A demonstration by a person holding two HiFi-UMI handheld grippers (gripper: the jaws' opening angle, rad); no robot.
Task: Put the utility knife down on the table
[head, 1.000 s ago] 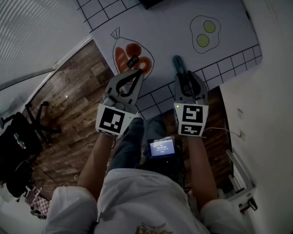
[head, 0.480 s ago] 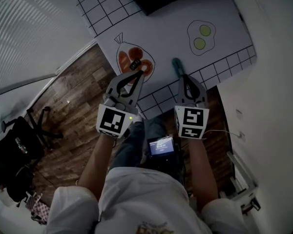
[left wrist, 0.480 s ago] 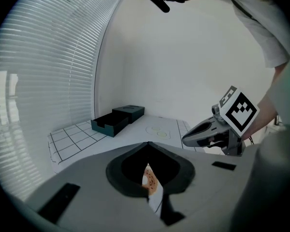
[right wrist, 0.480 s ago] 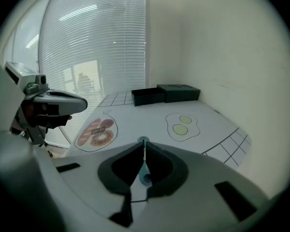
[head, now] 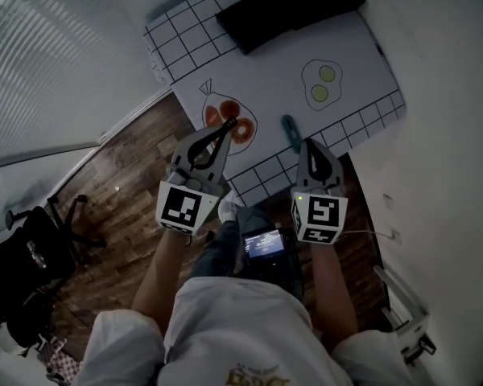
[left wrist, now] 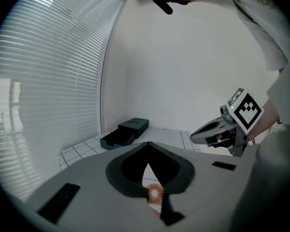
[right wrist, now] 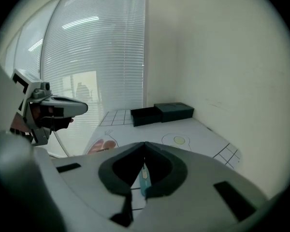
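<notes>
The teal utility knife (head: 291, 133) lies flat on the white table mat (head: 350, 63), just ahead of my right gripper (head: 308, 143). That gripper is shut and empty, raised above the mat. In the right gripper view the knife (right wrist: 144, 179) shows through the gap below the closed tips of the right gripper (right wrist: 144, 144). My left gripper (head: 229, 124) hovers over the tomato drawing (head: 232, 127), shut with nothing seen in it. In the left gripper view the left gripper's (left wrist: 148, 144) tips meet.
A black open box (head: 286, 10) sits at the far end of the mat, beyond the fried-egg drawing (head: 321, 84). The mat's near edge has a grid border (head: 266, 171). Wooden floor (head: 129, 183) and a dark chair (head: 28, 248) lie to the left.
Both grippers have risen and drawn back from the table. The right gripper has come away from the knife, which stays lying on the mat.
</notes>
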